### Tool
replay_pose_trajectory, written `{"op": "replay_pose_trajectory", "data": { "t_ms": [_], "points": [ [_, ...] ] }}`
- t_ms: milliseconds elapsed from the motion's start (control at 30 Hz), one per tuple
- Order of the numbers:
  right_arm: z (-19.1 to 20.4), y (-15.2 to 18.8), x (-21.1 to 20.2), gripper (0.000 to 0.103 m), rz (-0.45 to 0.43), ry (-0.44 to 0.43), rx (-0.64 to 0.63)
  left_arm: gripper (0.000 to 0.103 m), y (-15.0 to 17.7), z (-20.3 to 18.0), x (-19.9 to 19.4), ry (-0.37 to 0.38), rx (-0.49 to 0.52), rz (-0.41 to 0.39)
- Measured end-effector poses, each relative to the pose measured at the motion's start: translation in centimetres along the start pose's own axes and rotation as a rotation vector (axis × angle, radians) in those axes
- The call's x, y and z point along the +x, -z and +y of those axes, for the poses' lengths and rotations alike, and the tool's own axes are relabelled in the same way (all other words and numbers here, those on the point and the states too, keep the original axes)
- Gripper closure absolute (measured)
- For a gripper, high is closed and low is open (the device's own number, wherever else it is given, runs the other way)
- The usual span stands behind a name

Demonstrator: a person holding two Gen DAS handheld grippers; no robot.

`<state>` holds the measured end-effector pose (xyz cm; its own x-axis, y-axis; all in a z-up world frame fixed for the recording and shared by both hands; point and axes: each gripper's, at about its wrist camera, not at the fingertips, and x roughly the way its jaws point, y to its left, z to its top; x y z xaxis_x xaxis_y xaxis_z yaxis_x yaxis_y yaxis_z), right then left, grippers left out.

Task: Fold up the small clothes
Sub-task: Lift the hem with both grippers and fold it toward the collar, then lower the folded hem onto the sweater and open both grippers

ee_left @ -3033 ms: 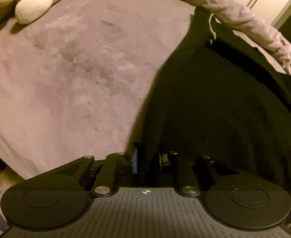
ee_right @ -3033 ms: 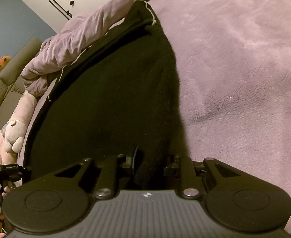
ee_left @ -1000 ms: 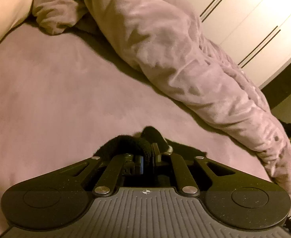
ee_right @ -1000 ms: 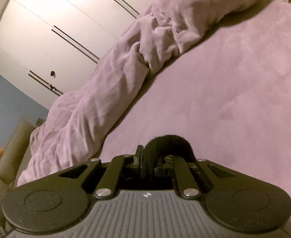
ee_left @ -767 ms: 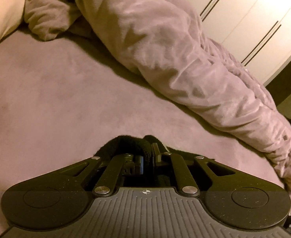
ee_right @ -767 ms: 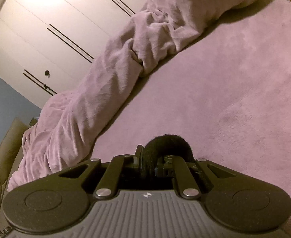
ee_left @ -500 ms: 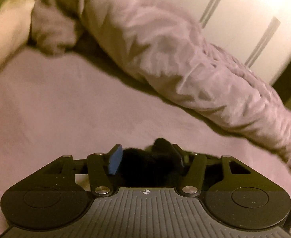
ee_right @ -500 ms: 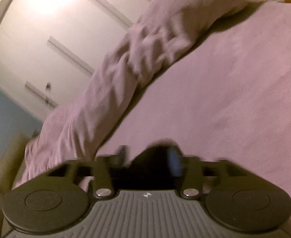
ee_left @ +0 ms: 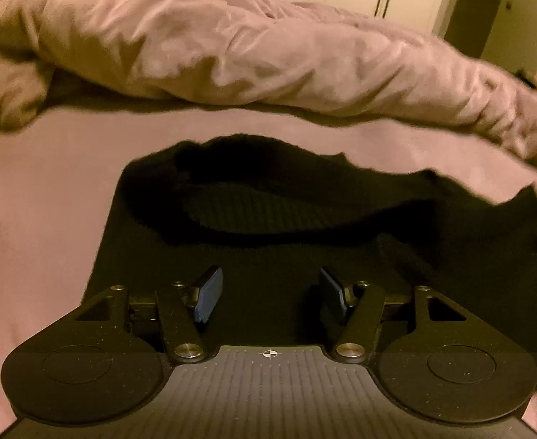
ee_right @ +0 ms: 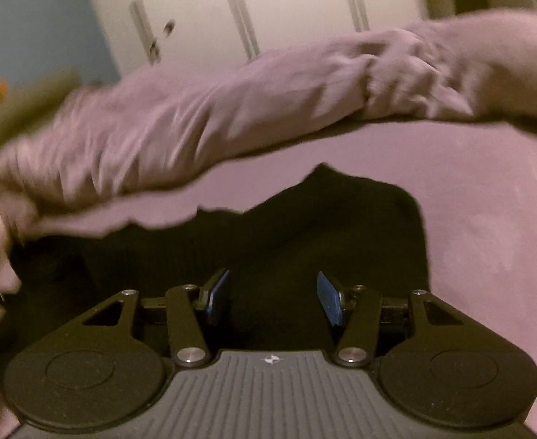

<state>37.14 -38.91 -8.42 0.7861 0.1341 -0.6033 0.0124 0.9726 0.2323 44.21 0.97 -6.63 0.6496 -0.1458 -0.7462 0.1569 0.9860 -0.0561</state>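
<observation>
Black top is lying flat on the purple bed cover, w/ a bunched-up purple blanket behind it. We are looking at it from both wrist cams. It is dark & fuzzy, like soft knit cloth. Its far edge is wavy & bumpy, not straight. In the left view a thick rolled band is curving across the cloth near that far edge. The left side edge is running pretty straight down toward us. In the right view the cloth is rising to a small peak at the back, & its right side is making a round corner.

Our left gripper is hanging over the cloth w/ its jaws apart & still going wider; its blue pads are not pinching anything. Our right gripper is over the cloth too, jaws apart but coming closer together; nothing is squeezed btw them, only cloth lying below. The right view is blurry. White closet doors are standing behind the blanket.
</observation>
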Motion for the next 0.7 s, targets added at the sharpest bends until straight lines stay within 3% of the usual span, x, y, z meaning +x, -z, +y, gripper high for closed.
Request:
{"op": "replay_pose_trajectory", "data": {
  "t_ms": [133,267,700],
  "points": [
    [1.7,-1.0,2.7,0.062,0.026,0.098,-0.126,0.040,-1.4,-0.1,3.5,-0.076,0.001,0.027],
    [1.5,-1.9,5.2,0.070,0.029,0.169,-0.147,0.040,-2.7,0.0,5.0,-0.146,-0.018,0.001],
    [0.4,-2.9,7.7,0.074,0.007,0.221,-0.108,0.027,-4.7,0.9,7.1,-0.229,-0.039,-0.041]
  ]
}}
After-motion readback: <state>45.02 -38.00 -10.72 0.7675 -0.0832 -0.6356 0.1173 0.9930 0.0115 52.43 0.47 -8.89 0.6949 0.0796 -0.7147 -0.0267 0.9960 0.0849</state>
